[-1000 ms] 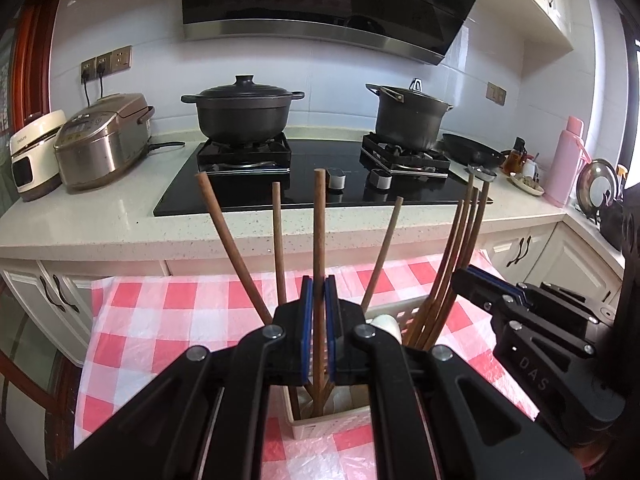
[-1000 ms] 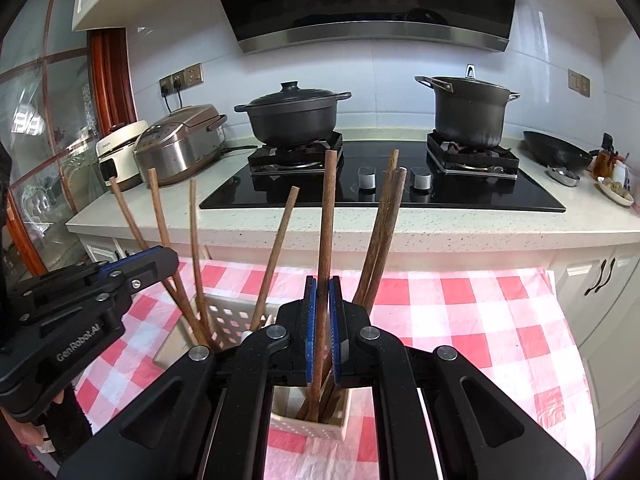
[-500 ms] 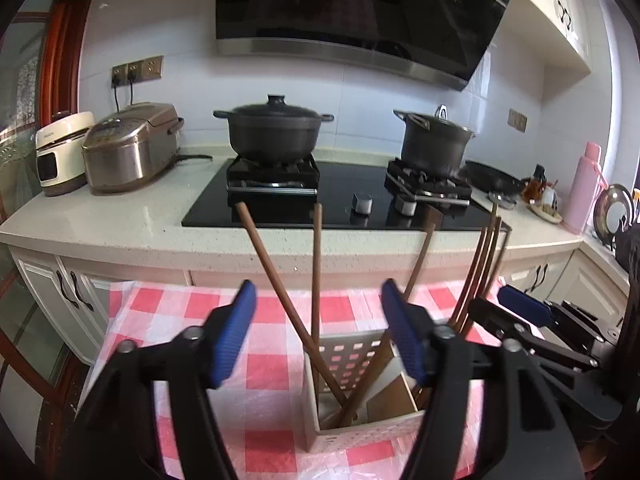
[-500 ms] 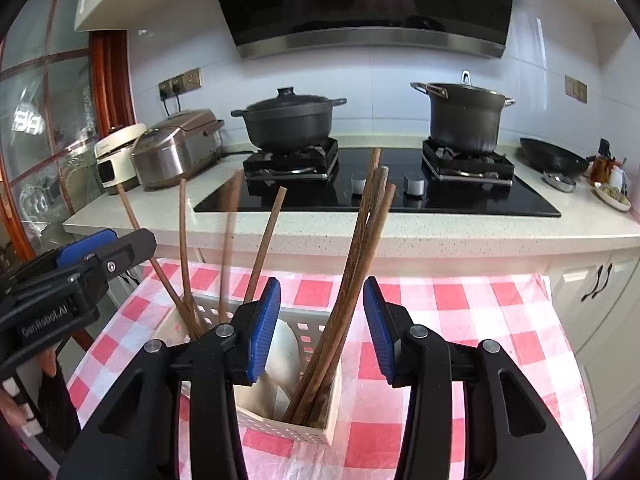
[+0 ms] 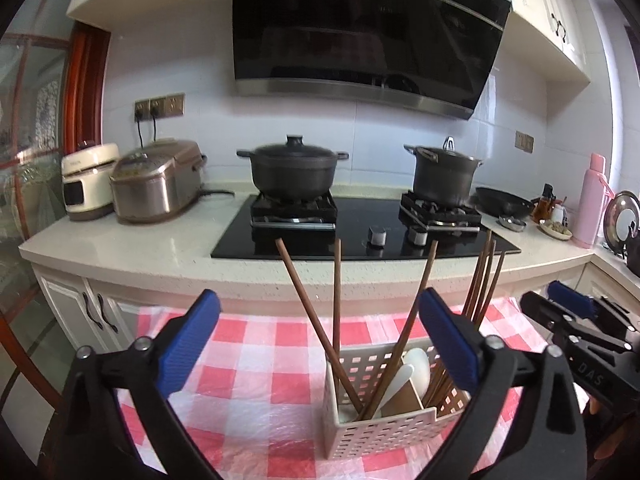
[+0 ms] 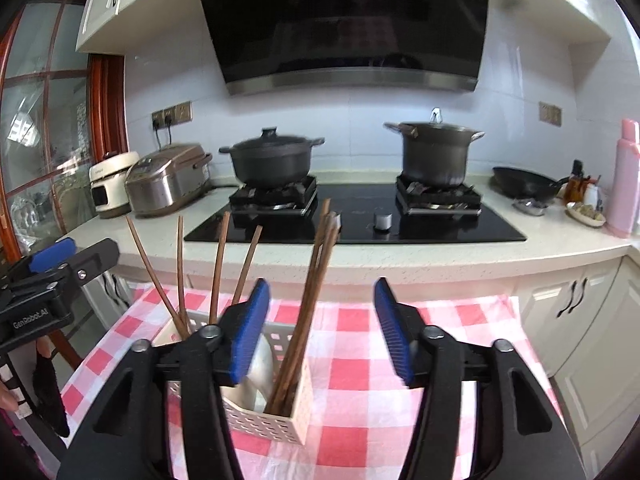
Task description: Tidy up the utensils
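Left gripper opening wide, nothing pinched; right gripper opening too, empty; its left finger hides part of the basket; chopsticks' lower ends are buried inside.

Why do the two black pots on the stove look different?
The left pot is wide and low; the right pot is narrower and taller. The left pot's lid is domed with a round black knob; the right pot's lid is flatter with a shiny metal loop on top. The left pot sits on the left burner, the right pot on the right one. Both are dark, lidded, have two side handles and sit on the black stovetop.
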Action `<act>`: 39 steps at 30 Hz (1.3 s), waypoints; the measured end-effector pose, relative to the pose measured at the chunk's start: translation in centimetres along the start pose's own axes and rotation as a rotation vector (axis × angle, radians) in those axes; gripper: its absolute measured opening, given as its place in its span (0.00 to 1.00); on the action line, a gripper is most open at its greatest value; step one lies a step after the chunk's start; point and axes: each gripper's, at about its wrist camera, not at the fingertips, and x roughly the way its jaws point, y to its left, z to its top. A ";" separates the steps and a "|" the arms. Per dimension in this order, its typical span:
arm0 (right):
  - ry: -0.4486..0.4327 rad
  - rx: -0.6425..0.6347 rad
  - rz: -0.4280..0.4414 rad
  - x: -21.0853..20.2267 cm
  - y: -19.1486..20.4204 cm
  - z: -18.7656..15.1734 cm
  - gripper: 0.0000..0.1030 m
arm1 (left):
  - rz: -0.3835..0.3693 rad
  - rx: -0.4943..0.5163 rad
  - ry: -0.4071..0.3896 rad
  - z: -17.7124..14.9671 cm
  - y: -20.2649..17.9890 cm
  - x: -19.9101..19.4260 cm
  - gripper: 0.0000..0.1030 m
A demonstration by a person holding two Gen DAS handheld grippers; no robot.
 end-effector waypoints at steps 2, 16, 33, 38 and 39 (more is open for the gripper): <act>-0.028 0.001 -0.011 -1.3 -0.2 0.2 0.60 | 0.006 0.015 -0.018 0.3 -0.2 -0.9 0.95; -0.166 -0.012 -0.017 -8.4 -0.6 1.7 0.82 | -0.053 0.010 -0.128 2.6 0.0 -8.2 0.95; -0.174 -0.008 -0.030 -11.2 0.2 -1.9 0.82 | -0.040 0.023 -0.133 -0.2 0.1 -11.3 0.95; -0.135 0.007 -0.050 -10.8 -0.4 -3.8 0.82 | -0.043 0.001 -0.080 -2.3 0.4 -10.8 0.95; -0.129 0.011 -0.048 -10.7 -0.4 -4.2 0.82 | -0.044 0.004 -0.070 -2.8 0.3 -10.8 0.95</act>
